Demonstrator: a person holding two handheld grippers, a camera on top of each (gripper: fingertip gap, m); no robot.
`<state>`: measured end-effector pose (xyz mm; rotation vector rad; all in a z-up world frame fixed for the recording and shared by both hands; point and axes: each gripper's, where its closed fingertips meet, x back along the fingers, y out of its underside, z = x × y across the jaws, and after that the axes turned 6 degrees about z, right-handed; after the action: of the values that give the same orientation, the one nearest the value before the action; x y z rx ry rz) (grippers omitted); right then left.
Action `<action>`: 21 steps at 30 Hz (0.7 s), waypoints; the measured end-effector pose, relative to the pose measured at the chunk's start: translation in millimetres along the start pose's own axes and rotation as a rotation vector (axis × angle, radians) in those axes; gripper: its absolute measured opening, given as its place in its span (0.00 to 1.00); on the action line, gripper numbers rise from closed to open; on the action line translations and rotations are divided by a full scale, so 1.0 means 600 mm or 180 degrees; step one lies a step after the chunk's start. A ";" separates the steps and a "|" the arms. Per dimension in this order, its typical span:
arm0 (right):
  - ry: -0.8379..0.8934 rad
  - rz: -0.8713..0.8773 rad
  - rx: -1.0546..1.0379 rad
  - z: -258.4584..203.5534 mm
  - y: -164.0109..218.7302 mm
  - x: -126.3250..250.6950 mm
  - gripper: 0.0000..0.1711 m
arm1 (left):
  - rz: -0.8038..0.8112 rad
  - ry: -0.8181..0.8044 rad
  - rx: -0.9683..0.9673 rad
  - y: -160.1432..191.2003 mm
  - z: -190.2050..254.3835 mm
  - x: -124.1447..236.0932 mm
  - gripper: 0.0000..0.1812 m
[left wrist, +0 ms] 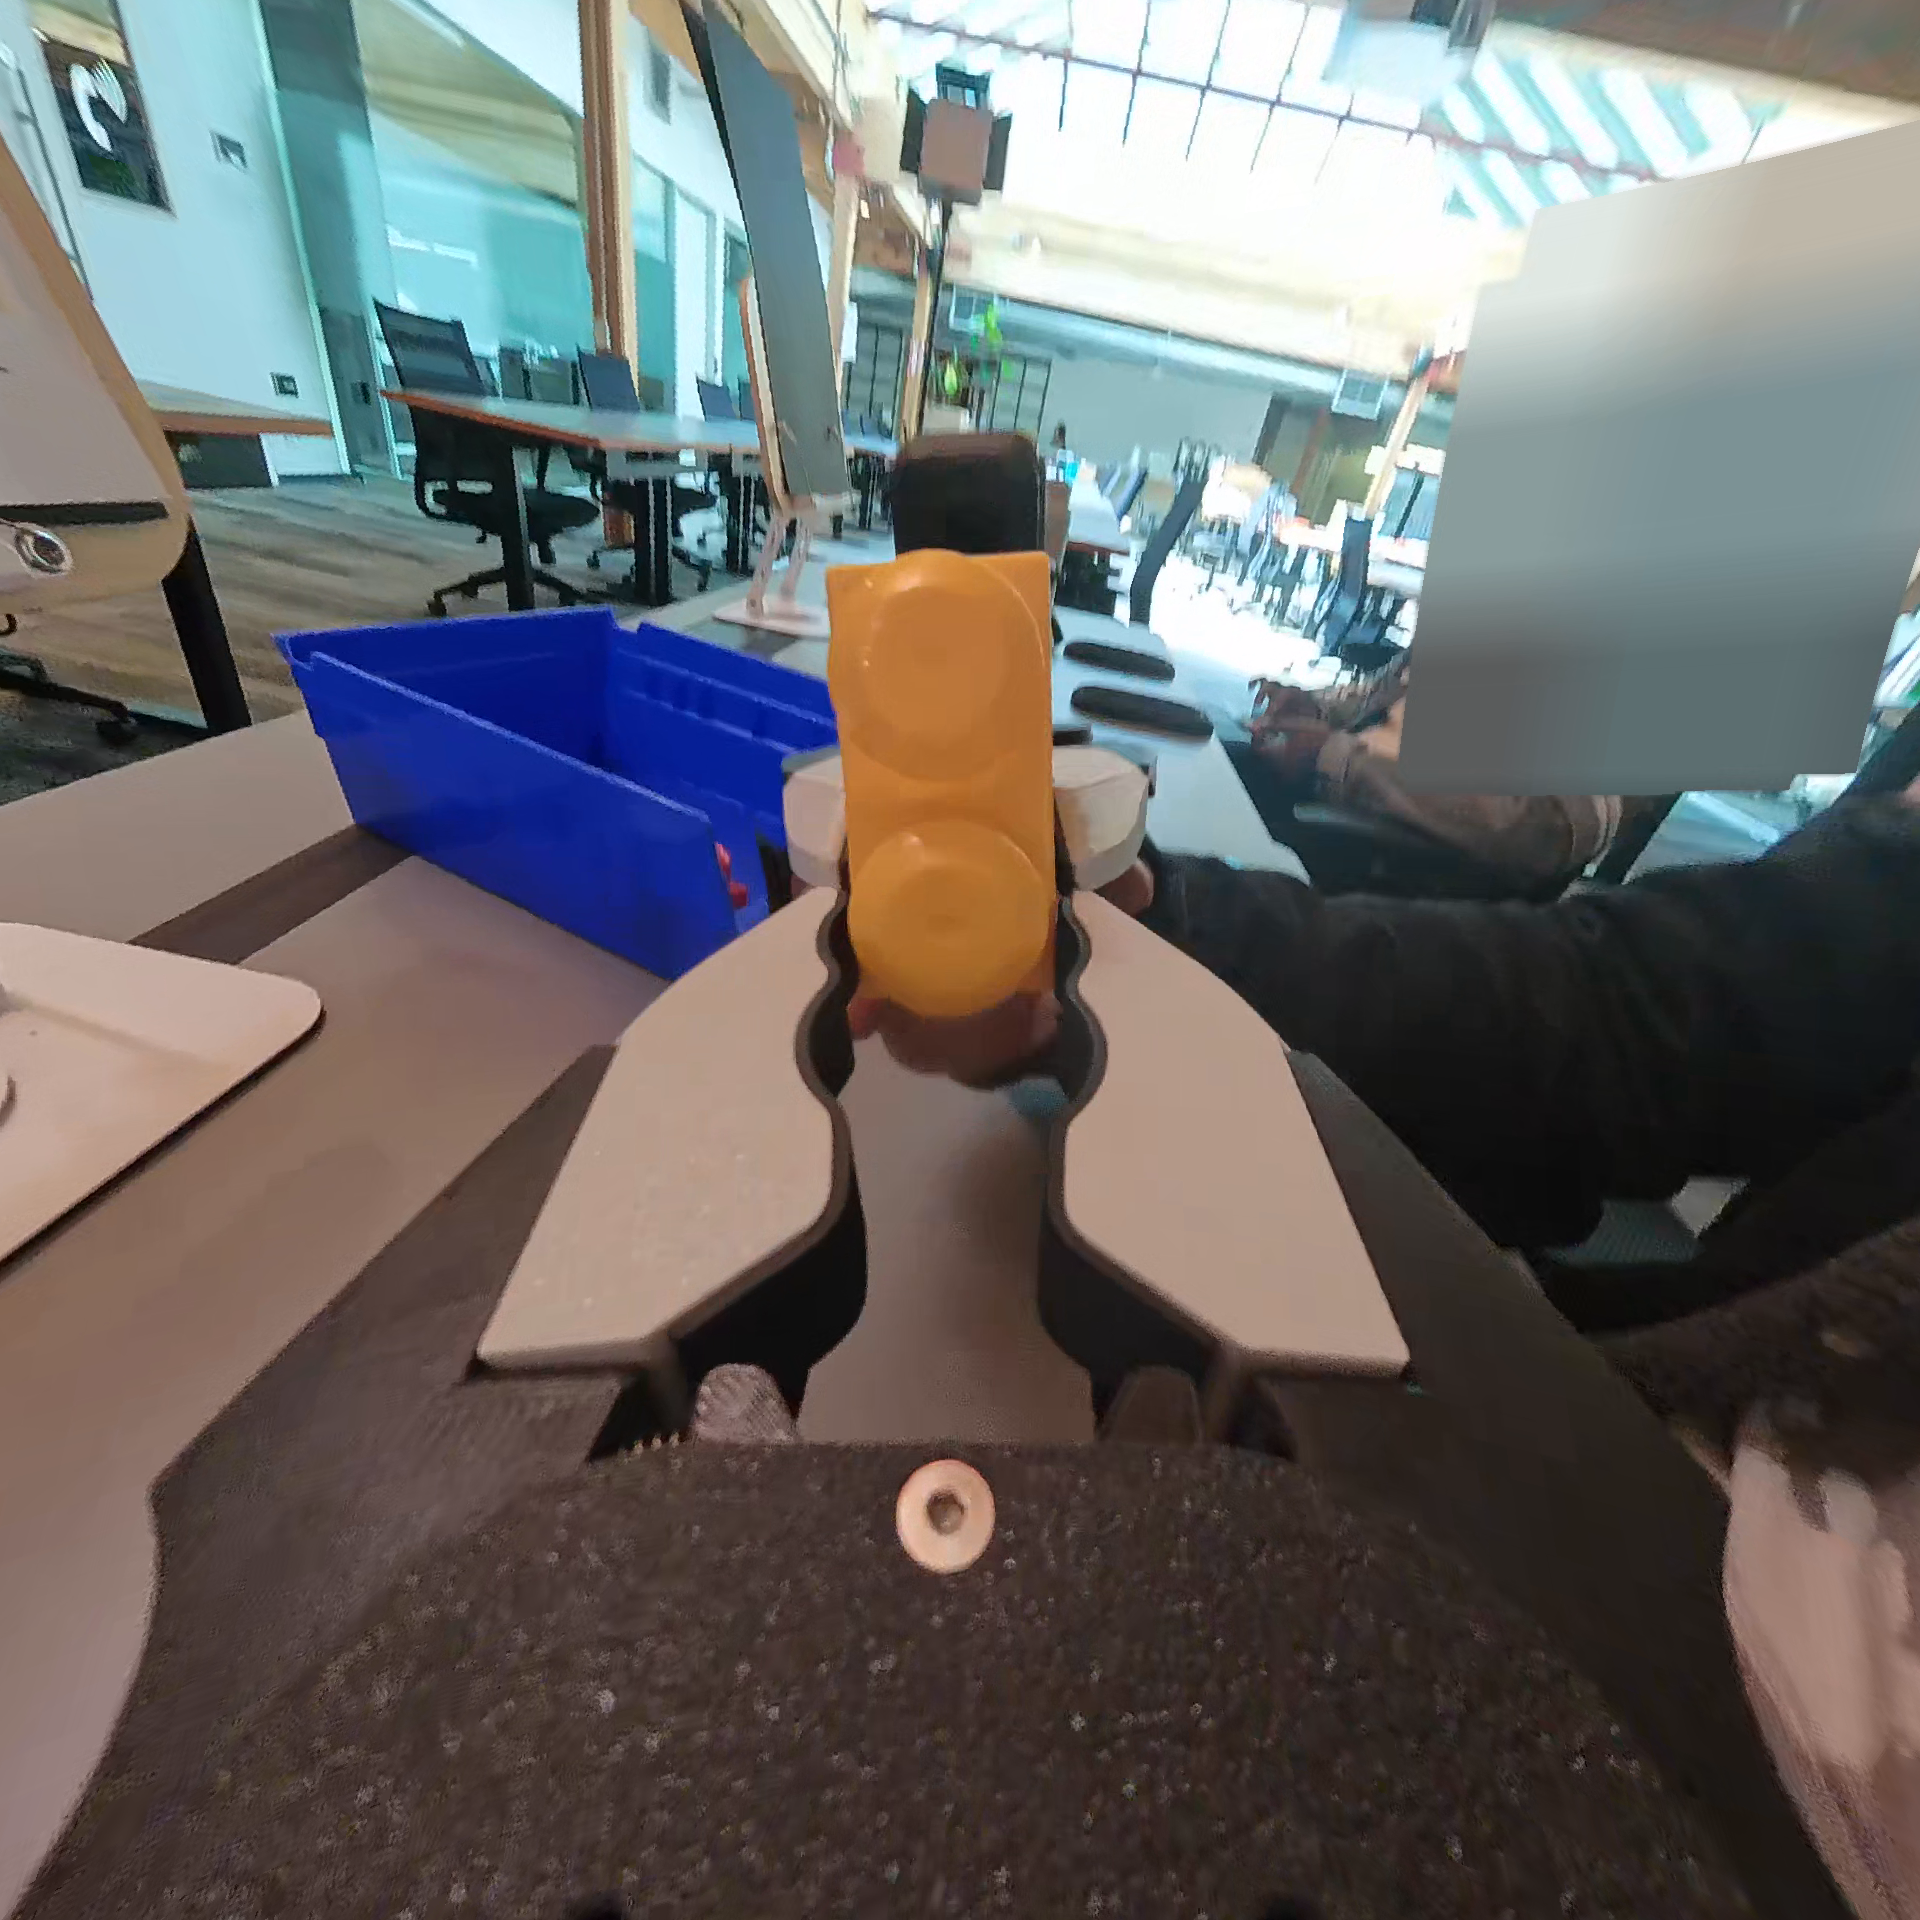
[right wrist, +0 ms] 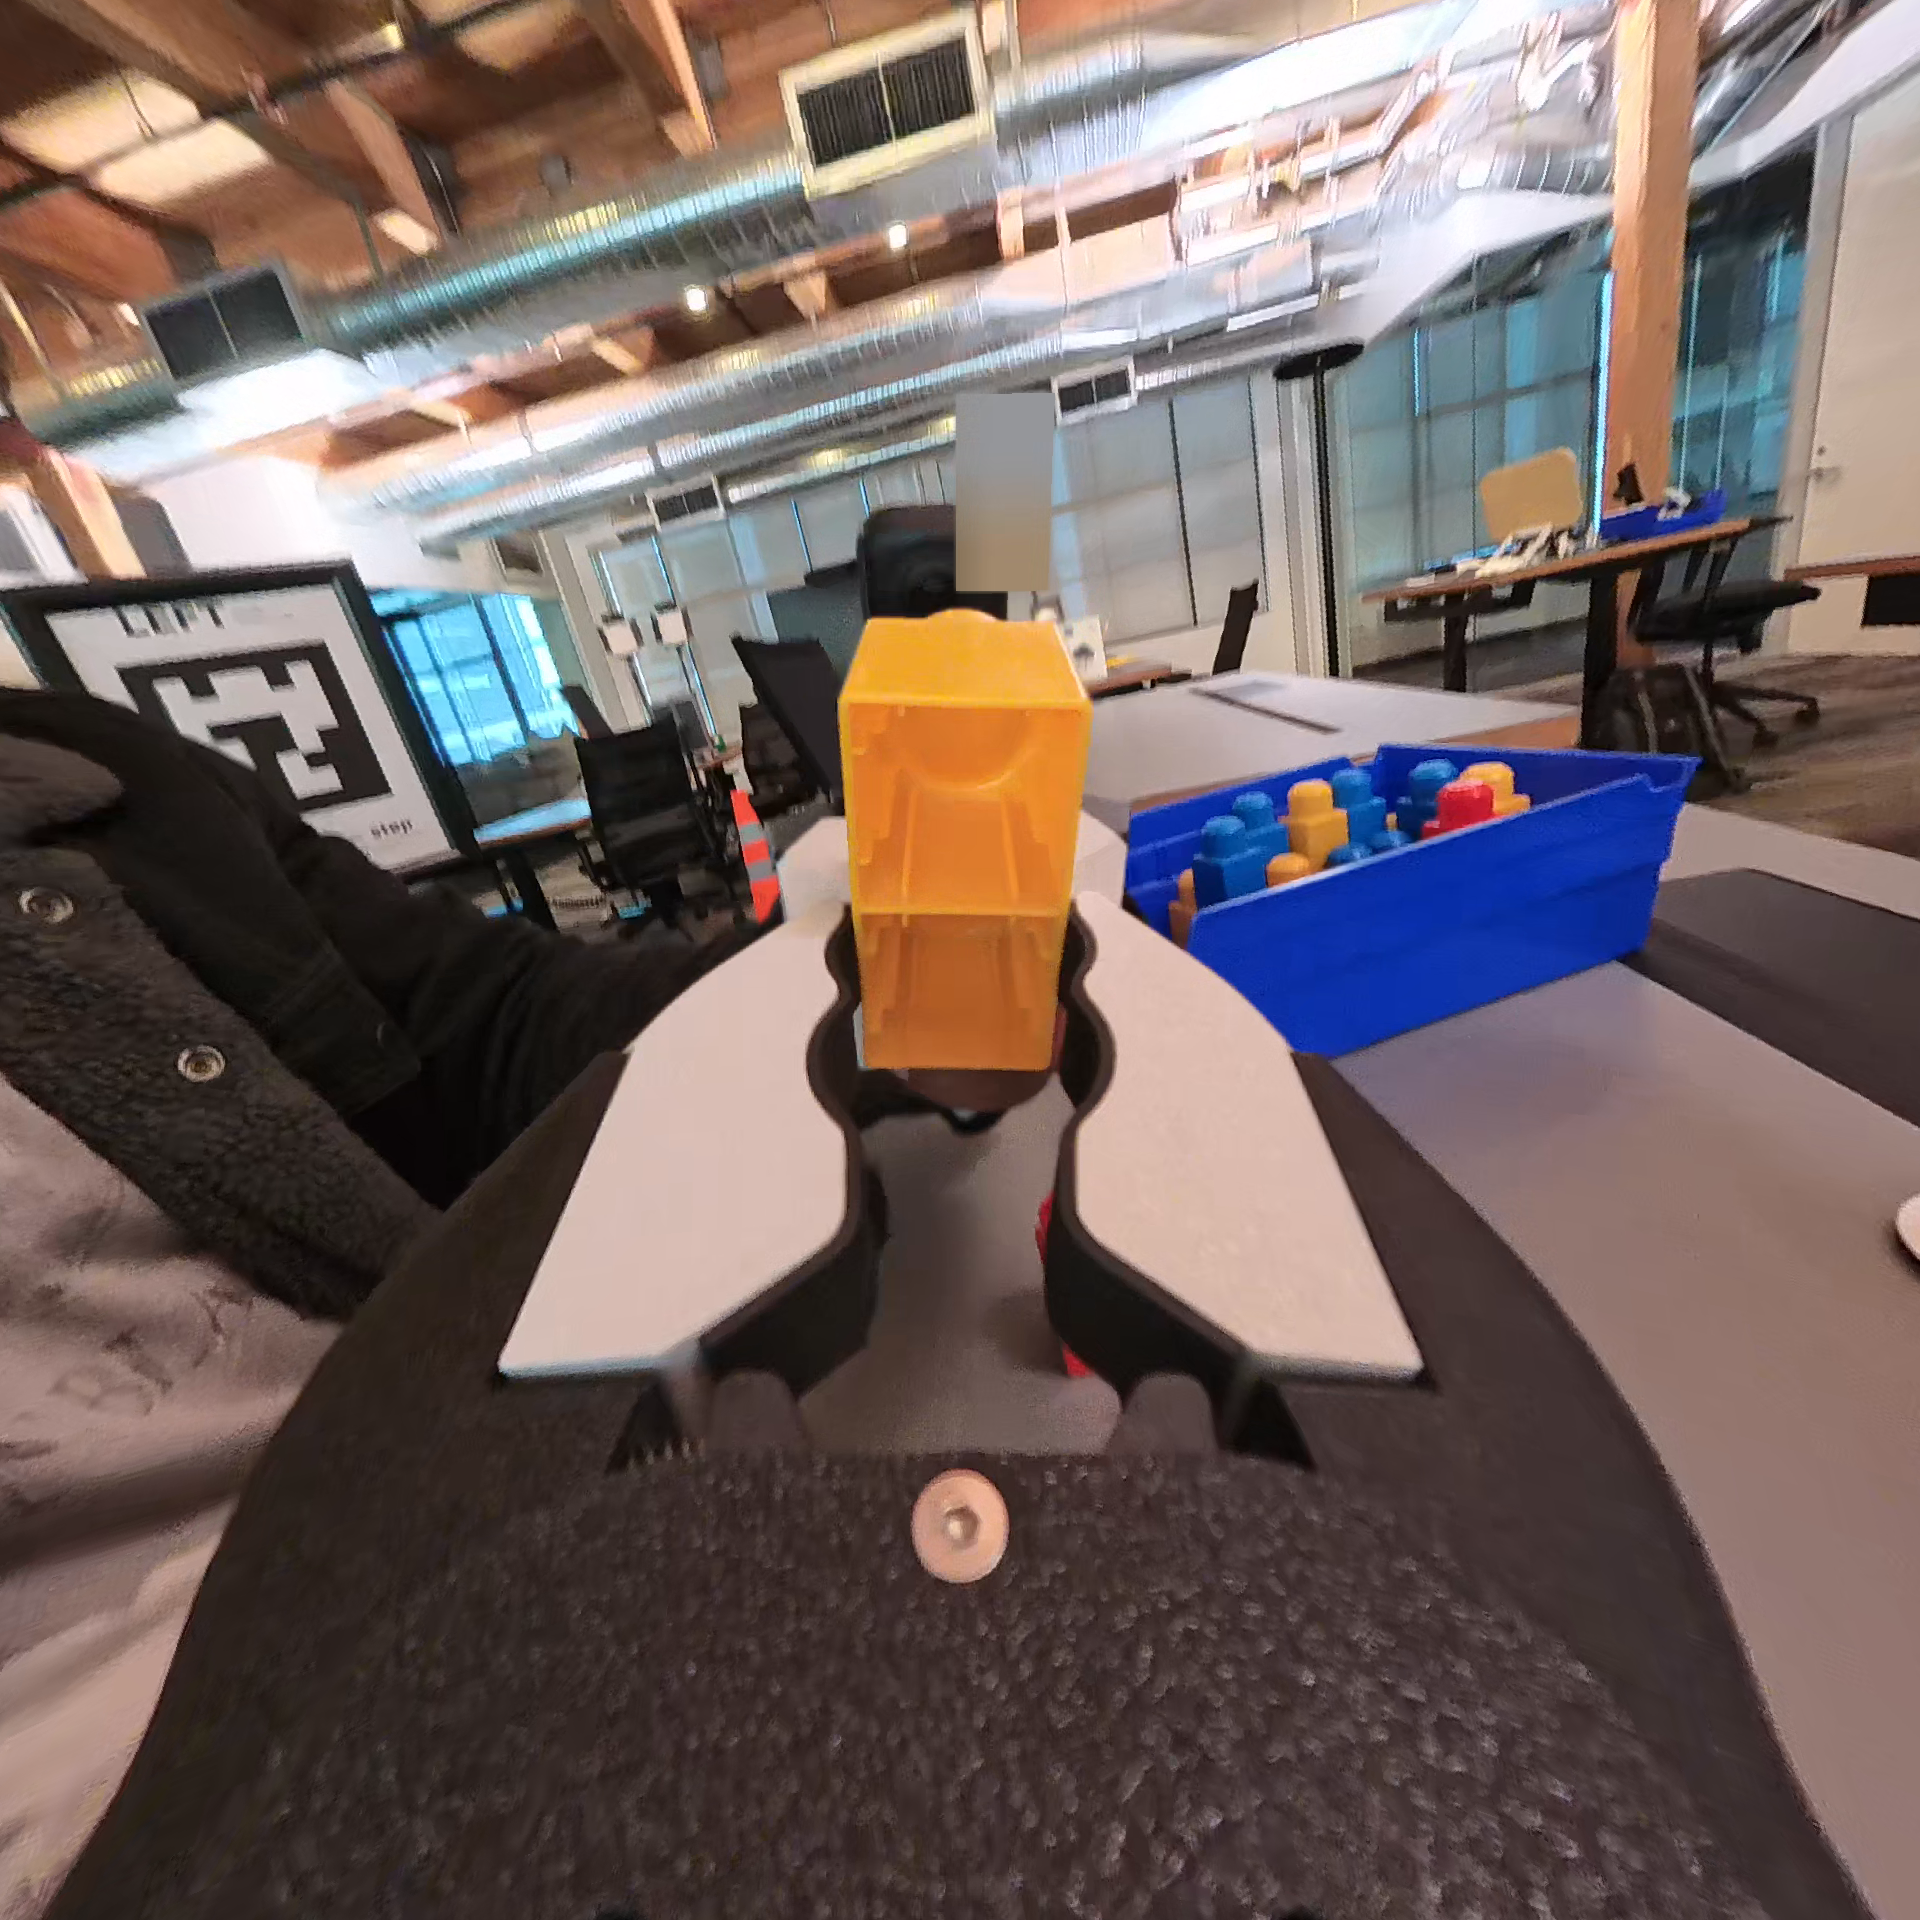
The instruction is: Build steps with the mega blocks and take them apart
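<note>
Orange plastic fills the gap at the fingertips in both wrist views: one two-stud block [left wrist: 940,800] is gripped from opposite ends. The left gripper [left wrist: 948,971] has its fingers [left wrist: 717,1091] closed narrow on the end nearest it, with the studs facing its camera. Left of these fingers, a blue bin [left wrist: 520,769] stands on the grey desk [left wrist: 395,1049]. The right gripper [right wrist: 961,997] pinches the same block (hollow underside toward its camera). To the right of its fingers [right wrist: 1216,1122] the bin holds loose blocks [right wrist: 1340,821] in blue, orange and red. Each view shows the opposing gripper just beyond the block.
</note>
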<state>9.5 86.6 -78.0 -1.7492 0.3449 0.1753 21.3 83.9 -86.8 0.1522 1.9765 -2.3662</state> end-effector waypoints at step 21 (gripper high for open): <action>0.0469 -0.2273 0.0745 0.015 0.131 0.050 0.23 | -0.2084 -0.0056 -0.0942 0.141 -0.015 0.058 0.20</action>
<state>13.0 77.8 -162.0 -1.5554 -0.1627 -0.4907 -4.2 78.1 -174.7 -0.6165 2.6401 -2.3056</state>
